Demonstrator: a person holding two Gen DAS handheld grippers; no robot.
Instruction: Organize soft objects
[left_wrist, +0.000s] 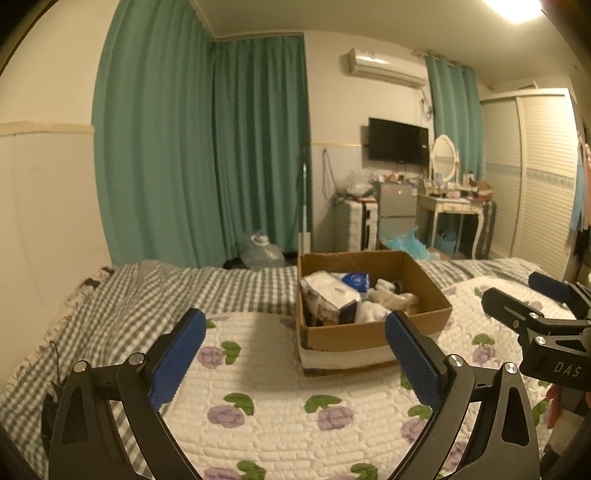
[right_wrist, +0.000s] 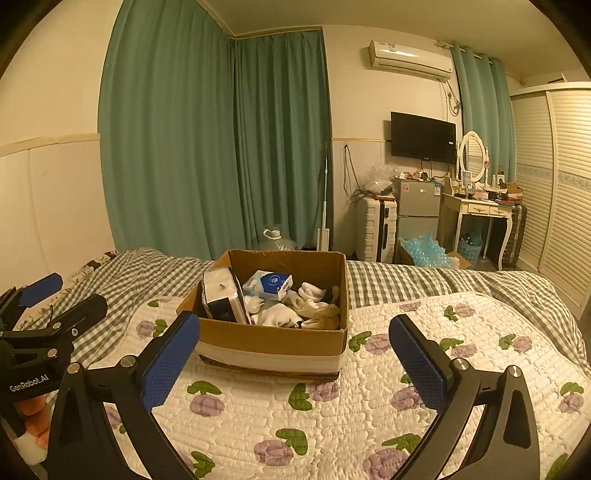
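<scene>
Both the left claw (left_wrist: 295, 328) and right claw (right_wrist: 295, 332) gape wide (holding nothing) near the cardboard box (right_wrist: 273, 338).

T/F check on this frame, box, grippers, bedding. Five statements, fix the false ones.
1. The cardboard box sits on the floral quilt. True.
2. The left gripper is shut on a sock. False: it is open and holds nothing.
3. A blue tissue pack lies inside the box. True.
4. The right gripper is inside the box. False: it is open, short of the box.
5. The box is empty. False: it holds white soft items.
</scene>
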